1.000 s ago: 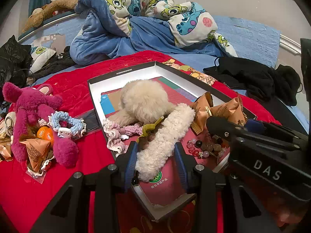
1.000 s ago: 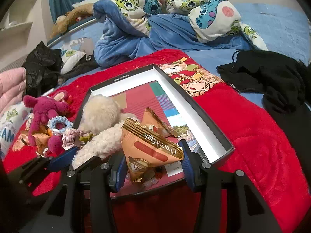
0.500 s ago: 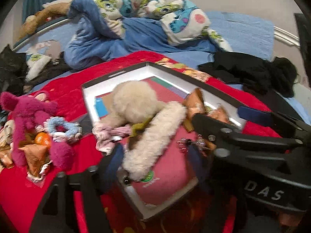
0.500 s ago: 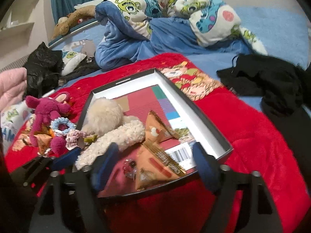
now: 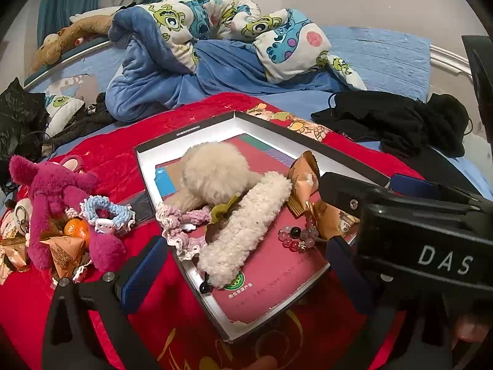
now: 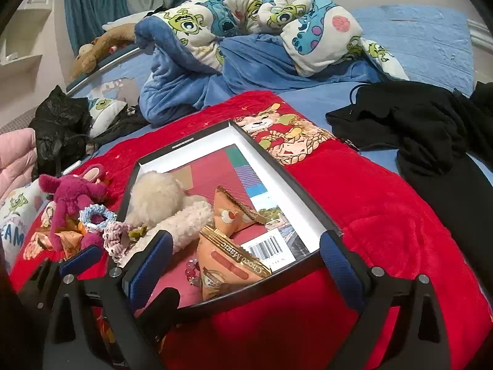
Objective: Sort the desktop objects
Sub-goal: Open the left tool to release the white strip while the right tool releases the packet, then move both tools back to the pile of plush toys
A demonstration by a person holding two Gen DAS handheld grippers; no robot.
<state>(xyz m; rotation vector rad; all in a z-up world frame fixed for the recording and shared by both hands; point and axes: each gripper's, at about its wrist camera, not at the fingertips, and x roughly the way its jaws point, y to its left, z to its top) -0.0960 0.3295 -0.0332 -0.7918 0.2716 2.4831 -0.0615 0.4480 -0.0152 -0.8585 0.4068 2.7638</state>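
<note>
A shallow black-and-white box (image 5: 144, 166) (image 6: 295, 191) lies on the red blanket. In it are a cream fluffy ball (image 5: 215, 169) (image 6: 157, 197), a long cream fuzzy toy (image 5: 246, 231) (image 6: 188, 222), a pink crochet piece (image 5: 178, 225), beads (image 5: 292, 237) and orange Choco Magic snack packets (image 6: 228, 265) (image 5: 305, 178). My left gripper (image 5: 246, 265) is open and empty over the box's near corner. My right gripper (image 6: 243, 262) is open and empty, the packet lying loose between its fingers.
Left of the box lie a magenta plush (image 5: 52, 191) (image 6: 74, 194), a blue scrunchie (image 5: 104, 209), a small orange (image 5: 75, 228) and more packets (image 5: 61, 249). A monster-print duvet (image 5: 215, 30) is behind, black clothes (image 5: 394, 123) (image 6: 431, 123) at right.
The left gripper opened and let go of the long fuzzy toy. The right gripper opened and dropped the snack packet into the box. Both grippers drew back slightly.
</note>
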